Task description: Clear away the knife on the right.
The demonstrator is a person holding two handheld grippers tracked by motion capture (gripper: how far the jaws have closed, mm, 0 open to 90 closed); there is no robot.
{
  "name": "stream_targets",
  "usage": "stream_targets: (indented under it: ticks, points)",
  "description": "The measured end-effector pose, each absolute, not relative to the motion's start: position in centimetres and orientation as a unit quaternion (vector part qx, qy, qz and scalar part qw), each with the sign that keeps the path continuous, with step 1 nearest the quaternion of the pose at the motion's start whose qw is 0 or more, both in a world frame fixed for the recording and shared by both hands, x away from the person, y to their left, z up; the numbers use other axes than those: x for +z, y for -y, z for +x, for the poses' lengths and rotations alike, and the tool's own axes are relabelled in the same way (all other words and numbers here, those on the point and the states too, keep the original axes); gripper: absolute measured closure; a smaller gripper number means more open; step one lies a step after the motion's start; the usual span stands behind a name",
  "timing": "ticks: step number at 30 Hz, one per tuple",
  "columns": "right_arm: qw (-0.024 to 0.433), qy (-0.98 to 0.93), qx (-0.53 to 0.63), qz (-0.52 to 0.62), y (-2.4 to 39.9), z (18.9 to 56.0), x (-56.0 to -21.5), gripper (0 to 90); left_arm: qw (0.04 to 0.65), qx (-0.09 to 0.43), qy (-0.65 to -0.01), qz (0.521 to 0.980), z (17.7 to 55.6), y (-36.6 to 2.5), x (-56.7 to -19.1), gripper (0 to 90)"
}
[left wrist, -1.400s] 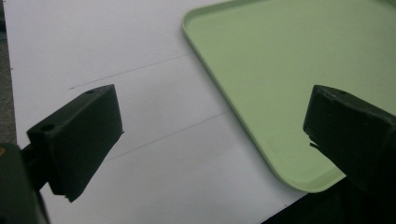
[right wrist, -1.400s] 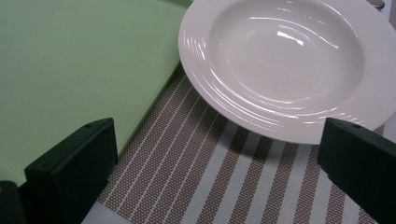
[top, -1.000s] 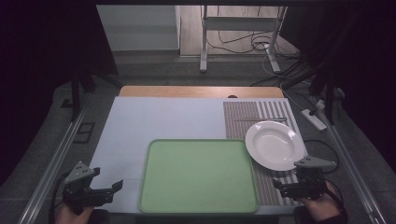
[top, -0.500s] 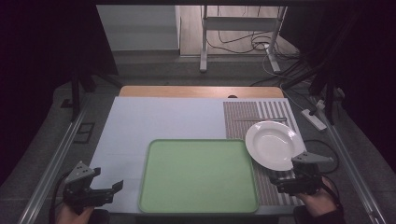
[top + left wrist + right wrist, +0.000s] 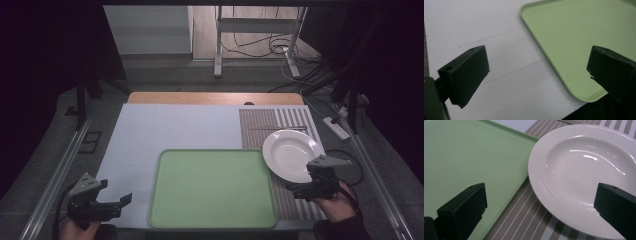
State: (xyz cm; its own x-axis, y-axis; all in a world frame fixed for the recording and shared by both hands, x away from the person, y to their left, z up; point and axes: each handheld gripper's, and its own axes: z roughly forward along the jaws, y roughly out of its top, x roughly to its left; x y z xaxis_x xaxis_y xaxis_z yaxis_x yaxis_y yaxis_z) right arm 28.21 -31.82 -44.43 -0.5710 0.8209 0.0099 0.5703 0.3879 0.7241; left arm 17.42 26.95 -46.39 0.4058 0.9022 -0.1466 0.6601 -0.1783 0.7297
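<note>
High view, plate: I see the white plate (image 5: 292, 155) lying on the striped placemat (image 5: 272, 122) at the right of the table, its left rim just reaching the green tray (image 5: 212, 187). It is round, glossy, with a broad flat rim and a shallow well.
High view, right gripper: my right gripper (image 5: 295, 189) hovers at the plate's near edge, held in a hand (image 5: 335, 202); from here I cannot tell whether it touches the rim.
High view, left gripper: my left gripper (image 5: 122, 200) sits at the table's near left corner, pointing toward the tray.
High view, surfaces: a pale white mat (image 5: 165, 130) covers most of the table, a wooden strip (image 5: 215, 98) showing at the far edge.
Left gripper view, jaws: spread wide, nothing between them.
Left gripper view, tray: the tray's rounded near corner (image 5: 574, 45) is matte, smooth plastic with a low raised lip, lying on the white mat (image 5: 474, 25), which is marked by faint thin lines.
Right gripper view, jaws: spread wide, one over the tray, the other over the plate's near rim.
Right gripper view, plate: the plate (image 5: 584, 170) is glazed ceramic with bright highlights in the well.
Right gripper view, placemat: woven brown weave with pale stripes (image 5: 529, 220).
</note>
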Motion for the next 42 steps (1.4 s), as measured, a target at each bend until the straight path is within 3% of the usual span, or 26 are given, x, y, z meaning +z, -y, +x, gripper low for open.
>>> stream_targets:
  ticks: [16,35,42]
  points:
    - [0.139,-0.81,0.34,0.457,31.5,32.2,-45.4,0.0,0.374,0.161,-0.522,0.749,17.4,-27.0,-46.4,3.8]
    - [0.15,-0.808,0.304,0.482,31.1,37.5,-46.3,0.0,0.374,0.16,-0.525,0.748,17.5,-27.0,-46.4,3.8]
    - [0.18,-0.814,0.286,0.472,31.1,39.7,-46.8,0.0,0.374,0.159,-0.525,0.747,17.5,-27.0,-46.4,3.8]
